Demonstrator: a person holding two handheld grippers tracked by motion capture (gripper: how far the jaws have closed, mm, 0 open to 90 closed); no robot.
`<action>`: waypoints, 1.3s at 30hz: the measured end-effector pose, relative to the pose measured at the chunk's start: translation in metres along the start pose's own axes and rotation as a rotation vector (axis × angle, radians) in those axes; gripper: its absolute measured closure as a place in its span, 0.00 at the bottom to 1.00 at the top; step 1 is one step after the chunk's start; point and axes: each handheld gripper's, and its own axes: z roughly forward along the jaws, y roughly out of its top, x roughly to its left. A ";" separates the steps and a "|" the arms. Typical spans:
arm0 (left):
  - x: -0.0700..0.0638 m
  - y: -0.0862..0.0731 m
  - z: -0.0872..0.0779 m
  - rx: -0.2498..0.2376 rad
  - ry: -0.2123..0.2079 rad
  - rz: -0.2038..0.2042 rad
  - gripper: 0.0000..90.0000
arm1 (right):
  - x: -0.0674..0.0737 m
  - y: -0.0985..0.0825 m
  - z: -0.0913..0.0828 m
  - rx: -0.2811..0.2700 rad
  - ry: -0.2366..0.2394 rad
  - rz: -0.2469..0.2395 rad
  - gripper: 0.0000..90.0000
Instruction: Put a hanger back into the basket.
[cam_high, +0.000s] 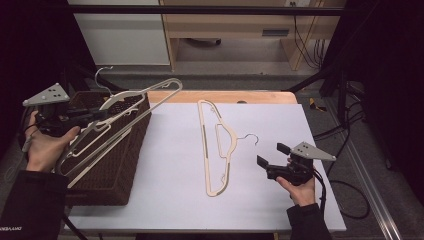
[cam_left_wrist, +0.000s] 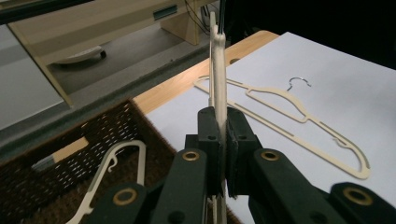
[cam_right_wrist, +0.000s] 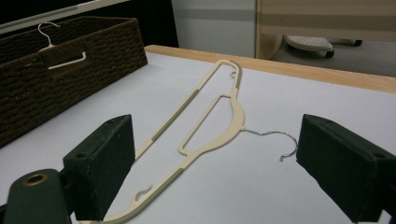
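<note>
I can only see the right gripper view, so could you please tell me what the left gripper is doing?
Observer: The left gripper is shut on a cream hanger and holds it above the brown basket.
Operator: Thank you. How does that hanger sit in the grip?
Observer: It is tilted, and its far end sticks out past the basket's far right corner.
Operator: My frame cuts off the near end of the hanger on the table. Is that end free?
Observer: Yes. The table hanger lies flat on the white table, with nothing on its near end.
</note>
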 end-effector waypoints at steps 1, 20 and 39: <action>0.004 -0.003 -0.001 0.003 0.008 -0.008 0.96 | 0.000 0.000 0.000 0.000 0.000 0.000 0.13; 0.069 -0.065 -0.019 0.028 0.083 -0.132 0.96 | 0.001 -0.001 0.002 0.008 0.005 -0.006 0.13; 0.081 -0.098 -0.028 0.055 0.075 -0.184 0.96 | 0.002 -0.002 0.004 0.016 0.004 -0.010 0.12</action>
